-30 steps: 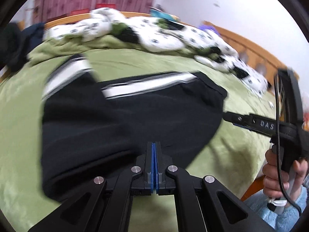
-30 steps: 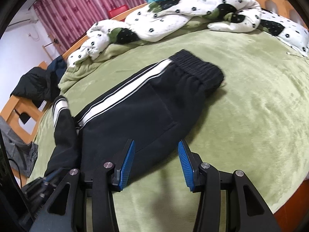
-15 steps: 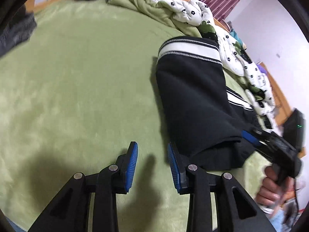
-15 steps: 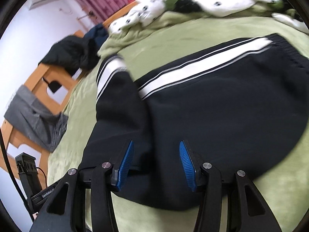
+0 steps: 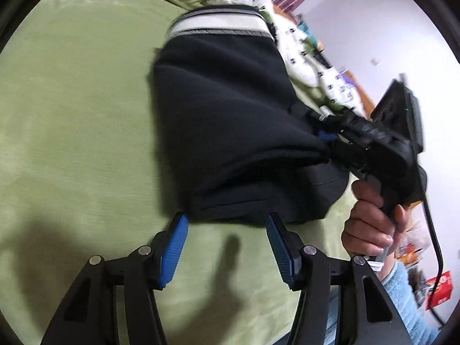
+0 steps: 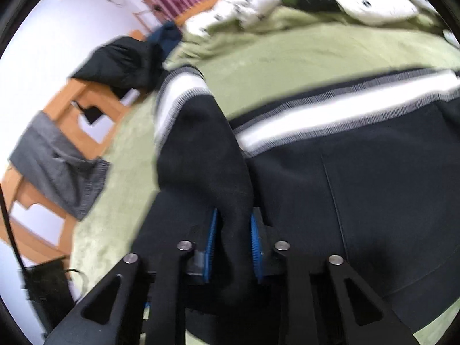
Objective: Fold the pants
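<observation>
No readable writing. Black pants (image 6: 359, 178) lie on green bed (image 5: 72, 115), white stripe running lengthwise across it. Right gripper (image 6: 231, 247) clamps folded-over leg; left gripper (image 5: 227, 247) spread wide, holding nothing, at near hem.

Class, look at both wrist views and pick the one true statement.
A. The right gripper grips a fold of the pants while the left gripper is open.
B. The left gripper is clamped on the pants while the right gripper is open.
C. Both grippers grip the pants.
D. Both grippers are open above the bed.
A: the right gripper has its jaws closed on a ridge of the black pants, while the left gripper stands open with only the green bedspread between its jaws.
</observation>
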`<action>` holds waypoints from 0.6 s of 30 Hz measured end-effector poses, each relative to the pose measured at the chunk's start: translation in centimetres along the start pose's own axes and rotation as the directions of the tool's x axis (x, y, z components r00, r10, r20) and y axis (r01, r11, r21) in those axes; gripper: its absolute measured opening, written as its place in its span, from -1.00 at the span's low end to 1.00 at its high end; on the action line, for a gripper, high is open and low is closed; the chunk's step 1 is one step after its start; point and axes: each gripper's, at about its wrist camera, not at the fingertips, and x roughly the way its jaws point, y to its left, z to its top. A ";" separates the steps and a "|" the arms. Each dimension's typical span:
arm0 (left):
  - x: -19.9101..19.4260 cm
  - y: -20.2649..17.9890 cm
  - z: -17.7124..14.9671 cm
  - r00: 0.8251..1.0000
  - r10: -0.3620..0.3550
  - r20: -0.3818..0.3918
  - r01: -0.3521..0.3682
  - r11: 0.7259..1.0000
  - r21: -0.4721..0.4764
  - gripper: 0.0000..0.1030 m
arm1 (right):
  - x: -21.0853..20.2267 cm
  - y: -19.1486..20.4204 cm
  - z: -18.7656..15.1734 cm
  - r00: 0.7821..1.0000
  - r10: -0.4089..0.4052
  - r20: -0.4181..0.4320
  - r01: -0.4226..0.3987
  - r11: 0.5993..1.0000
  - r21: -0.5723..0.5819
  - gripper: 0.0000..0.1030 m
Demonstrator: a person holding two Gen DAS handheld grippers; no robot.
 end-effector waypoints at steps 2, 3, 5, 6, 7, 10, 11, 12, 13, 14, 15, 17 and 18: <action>1.0 -0.7 -0.2 0.999 0.018 0.028 -0.018 1.000 0.005 0.16 | -1.9 1.1 0.5 0.998 0.028 0.047 -0.026 0.999 -0.046 -0.66; 1.4 -1.0 -0.3 0.999 0.023 0.043 -0.023 1.000 0.001 0.18 | -2.5 1.5 0.6 0.998 0.027 0.061 -0.022 0.997 -0.072 -0.66; 2.3 -1.6 -0.3 0.996 0.043 0.080 -0.041 0.999 -0.024 0.19 | -3.9 2.1 0.7 0.996 0.032 0.086 -0.022 0.993 -0.113 -0.67; 2.7 -2.0 -0.2 0.993 0.066 0.100 -0.062 0.997 -0.037 0.19 | -4.3 2.1 0.8 0.996 0.036 0.087 -0.025 0.992 -0.123 -0.67; 3.1 -2.6 -0.2 0.989 0.095 0.117 -0.090 0.995 -0.047 0.19 | -4.8 2.0 1.0 0.996 0.036 0.086 -0.024 0.991 -0.132 -0.67; 4.7 -4.6 -0.2 0.969 0.201 0.146 -0.199 0.980 -0.031 0.16 | -5.9 0.9 1.6 0.995 0.043 0.090 -0.030 0.990 -0.140 -0.68; 5.0 -5.4 -0.6 0.958 0.244 0.154 -0.246 0.969 -0.006 0.16 | -6.3 0.4 1.7 0.995 0.038 0.093 -0.024 0.989 -0.144 -0.68; 5.3 -6.2 -0.9 0.945 0.280 0.171 -0.287 0.958 0.017 0.12 | -6.7 -0.1 2.1 0.994 0.032 0.101 -0.016 0.988 -0.151 -0.68; 5.6 -7.0 -1.2 0.933 0.309 0.186 -0.320 0.947 0.037 -0.07 | -7.1 -0.7 2.4 0.994 0.027 0.109 -0.010 0.988 -0.155 -0.68; 6.0 -7.7 -1.5 0.930 0.315 0.188 -0.330 0.943 0.052 -0.18 | -7.7 -1.4 2.7 0.993 0.021 0.117 -0.002 0.988 -0.155 -0.69; 6.2 -8.0 -1.6 0.932 0.310 0.186 -0.325 0.944 0.055 -0.33 | -8.2 -1.9 2.9 0.992 0.022 0.122 -0.003 0.988 -0.154 -0.69; 6.8 -8.9 -1.8 0.924 0.331 0.191 -0.347 0.936 0.055 -0.40 | -9.9 -3.6 3.6 0.987 0.026 0.158 -0.004 0.990 -0.141 -0.69; 7.2 -9.3 -1.9 0.922 0.337 0.192 -0.355 0.933 0.064 -0.45 | -10.7 -4.3 4.0 0.985 0.020 0.174 0.004 0.991 -0.135 -0.69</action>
